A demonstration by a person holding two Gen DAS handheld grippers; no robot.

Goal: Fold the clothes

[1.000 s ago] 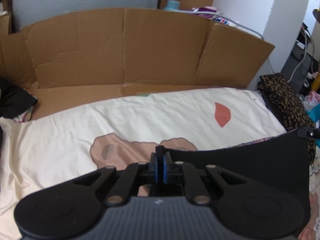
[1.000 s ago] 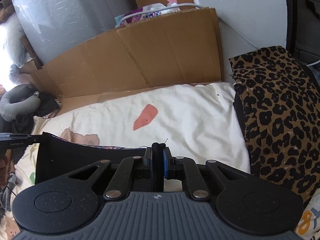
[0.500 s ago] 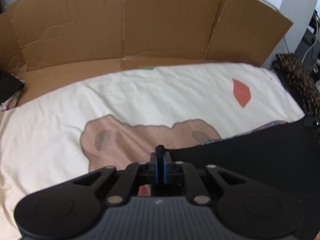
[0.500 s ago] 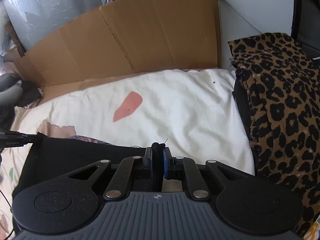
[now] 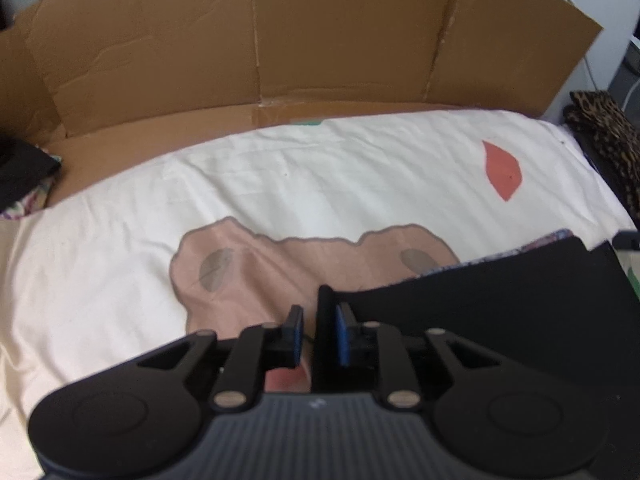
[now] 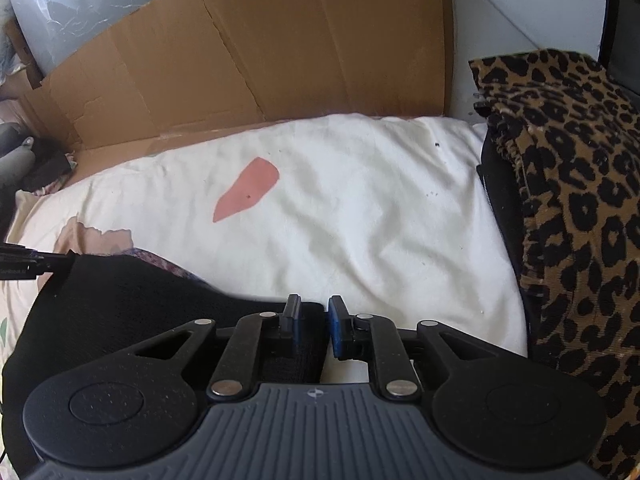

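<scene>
The black garment (image 5: 500,300) lies spread on the cream bedsheet (image 5: 320,168), its far edge running between the two grippers, with a strip of patterned fabric showing just beyond that edge. It looks like a thin, soft knit — light, limp, likely to sag and crease wherever it is not supported. It should not slip much against the sheet, so dragging it could bunch it. The safest hold is probably at the two far corners, one per gripper, so the edge stays taut.

In colour it is plain matte black, with a fine ribbed texture visible in the right wrist view (image 6: 132,304).

The left gripper (image 5: 318,330) has its jaws narrowly apart and opening; a corner fold of the garment stands between them, against the right pad, not pinched. The right gripper (image 6: 313,326) is likewise opening, with black cloth lying in the gap.

Beyond the sheet stands a wall of brown cardboard (image 5: 256,40), and a leopard-print cloth (image 6: 572,200) lies heaped at the right edge of the bed — well clear of the fold.
</scene>
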